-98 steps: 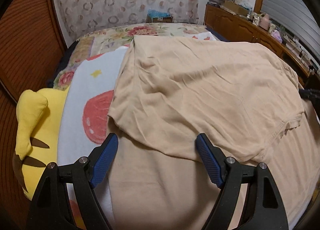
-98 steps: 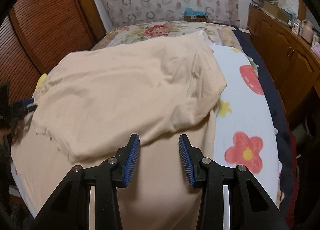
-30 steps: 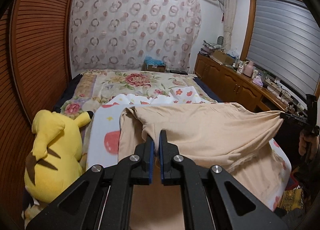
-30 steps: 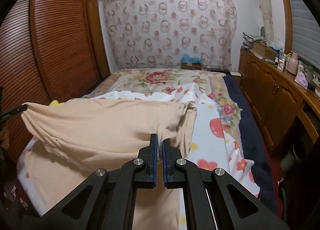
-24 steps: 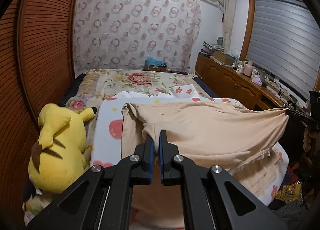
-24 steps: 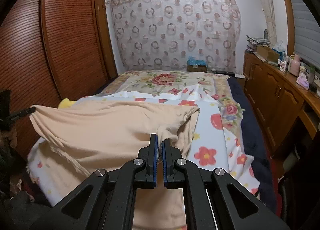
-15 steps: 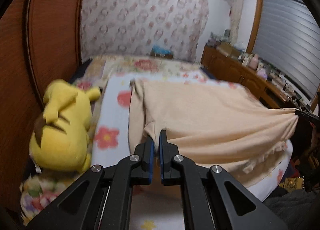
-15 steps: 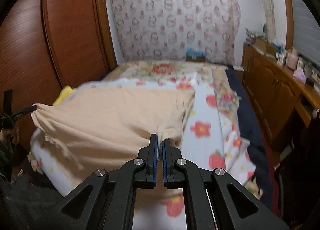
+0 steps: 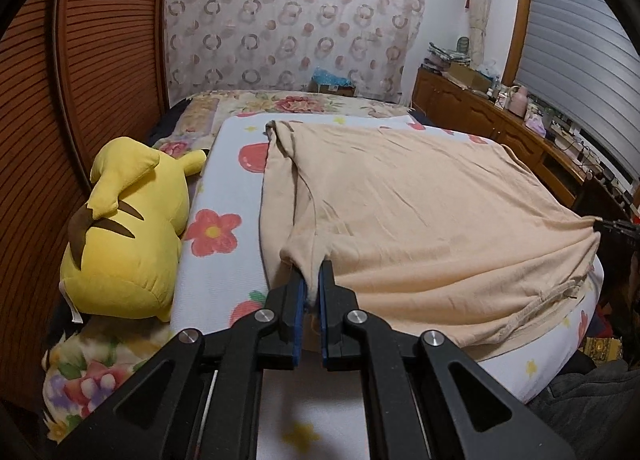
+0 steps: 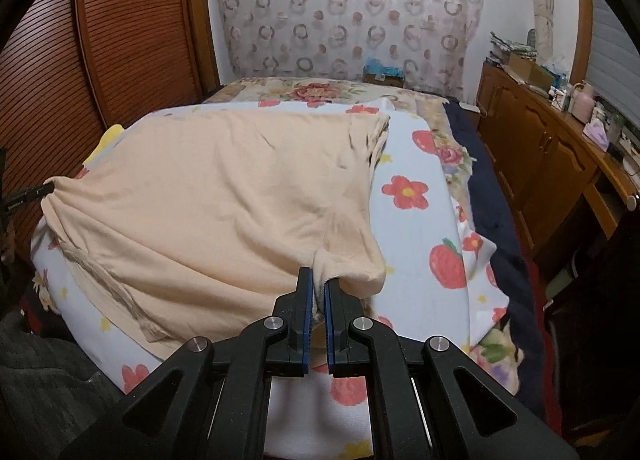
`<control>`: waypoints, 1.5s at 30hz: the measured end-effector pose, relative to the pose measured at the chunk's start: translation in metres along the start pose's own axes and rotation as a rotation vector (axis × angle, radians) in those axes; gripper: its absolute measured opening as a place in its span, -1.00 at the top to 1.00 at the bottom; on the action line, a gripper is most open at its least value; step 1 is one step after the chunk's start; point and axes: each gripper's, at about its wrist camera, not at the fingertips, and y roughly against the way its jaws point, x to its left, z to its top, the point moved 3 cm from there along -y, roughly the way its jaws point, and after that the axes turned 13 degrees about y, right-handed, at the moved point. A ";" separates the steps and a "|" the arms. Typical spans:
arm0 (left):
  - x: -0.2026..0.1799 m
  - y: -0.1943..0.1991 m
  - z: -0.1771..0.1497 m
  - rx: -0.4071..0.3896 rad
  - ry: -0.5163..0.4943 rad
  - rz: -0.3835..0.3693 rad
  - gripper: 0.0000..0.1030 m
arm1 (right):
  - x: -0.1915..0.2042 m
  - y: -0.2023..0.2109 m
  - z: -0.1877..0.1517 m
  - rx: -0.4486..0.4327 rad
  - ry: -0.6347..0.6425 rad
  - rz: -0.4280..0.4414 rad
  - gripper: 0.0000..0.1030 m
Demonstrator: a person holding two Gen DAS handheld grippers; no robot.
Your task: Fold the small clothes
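Observation:
A beige garment [image 9: 420, 220] lies spread over the flowered blanket [image 9: 224, 260], folded double with a hem hanging at the near edge. My left gripper [image 9: 311, 272] is shut on its near left corner, low over the blanket. In the right wrist view the same garment [image 10: 220, 200] stretches to the left, and my right gripper [image 10: 319, 278] pinches its near right corner; its jaws are opening slightly with the cloth still between the pads. Each gripper shows at the other view's edge: the right gripper [image 9: 616, 226] and the left gripper [image 10: 24, 196], both holding taut cloth.
A yellow plush toy [image 9: 128, 236] lies left of the garment against the slatted wooden wardrobe [image 9: 52, 140]. A wooden cabinet [image 10: 540, 148] with clutter runs along the right wall. A dark sheet [image 10: 492, 188] edges the bed's right side, beyond the white flowered blanket [image 10: 420, 228].
Both grippers, open over the garment at first, shut on its near corners and lifted it. Over the last second they sank and the cloth settled flat onto the blanket.

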 end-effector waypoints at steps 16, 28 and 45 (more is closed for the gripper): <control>-0.007 0.012 0.001 -0.025 -0.050 0.048 0.58 | 0.015 0.021 0.002 -0.066 0.038 -0.061 0.80; 0.001 0.004 -0.001 -0.010 -0.019 0.048 -0.36 | 0.020 0.003 -0.002 -0.074 0.014 -0.030 0.24; 0.006 -0.008 -0.011 0.026 -0.009 0.076 -0.37 | 0.059 -0.084 -0.001 0.034 0.009 0.072 0.24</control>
